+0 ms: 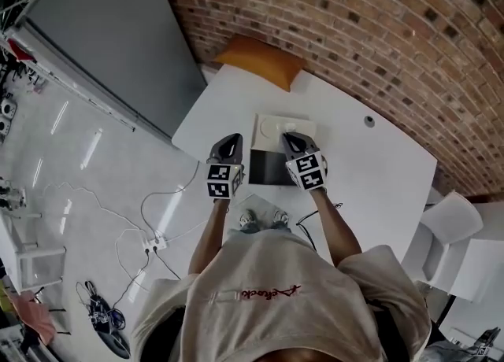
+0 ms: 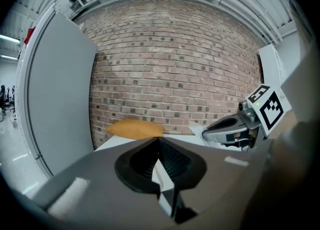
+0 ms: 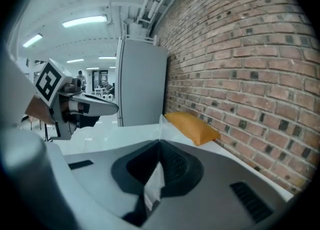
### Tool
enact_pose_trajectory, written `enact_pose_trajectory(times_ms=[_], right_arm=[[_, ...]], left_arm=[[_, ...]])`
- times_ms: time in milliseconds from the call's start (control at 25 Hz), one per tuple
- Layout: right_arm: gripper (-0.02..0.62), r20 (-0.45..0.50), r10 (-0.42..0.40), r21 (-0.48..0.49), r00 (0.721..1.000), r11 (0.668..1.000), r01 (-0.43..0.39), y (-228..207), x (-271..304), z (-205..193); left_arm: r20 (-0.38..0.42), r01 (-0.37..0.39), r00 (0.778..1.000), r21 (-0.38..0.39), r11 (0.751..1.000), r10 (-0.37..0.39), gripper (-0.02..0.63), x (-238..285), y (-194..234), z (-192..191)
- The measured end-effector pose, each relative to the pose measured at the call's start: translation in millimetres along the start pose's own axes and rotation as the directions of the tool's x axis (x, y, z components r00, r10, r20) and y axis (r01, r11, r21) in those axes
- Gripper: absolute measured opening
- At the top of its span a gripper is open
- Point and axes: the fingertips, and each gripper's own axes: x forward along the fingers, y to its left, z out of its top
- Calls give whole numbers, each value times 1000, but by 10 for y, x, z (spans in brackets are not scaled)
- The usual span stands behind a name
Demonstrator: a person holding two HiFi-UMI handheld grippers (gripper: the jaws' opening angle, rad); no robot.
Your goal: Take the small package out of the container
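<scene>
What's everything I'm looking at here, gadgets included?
table: one, white, against the brick wall.
cushion: one, orange, table's far edge by the wall.
bag: one, cream and black, table's near edge, between the grippers.
panel: one, grey, left of the table.
chair: one, white, right of the table.
power strip: one, white, on the floor with cables.
left gripper: one, grey, fingers closed on the bag's thin white edge.
right gripper: one, grey, fingers closed on the bag's other edge.
</scene>
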Motion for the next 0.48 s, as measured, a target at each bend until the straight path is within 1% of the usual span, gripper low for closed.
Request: enact_pose_trajectory(times_ms=[160, 320, 480], right_arm=[[11, 49, -34, 36, 998, 999, 32, -75, -19, 128], [11, 78, -65, 24, 995, 998, 63, -143, -45, 241], [11, 141, -95, 17, 985, 996, 93, -247, -93, 419]], left_arm=[[19, -2, 1000, 5, 1000, 2, 9, 52, 53, 114], [37, -4, 999, 11, 1000, 4, 9, 97, 121, 231], [57, -9, 998, 25, 1000, 8, 9, 142, 201, 363]])
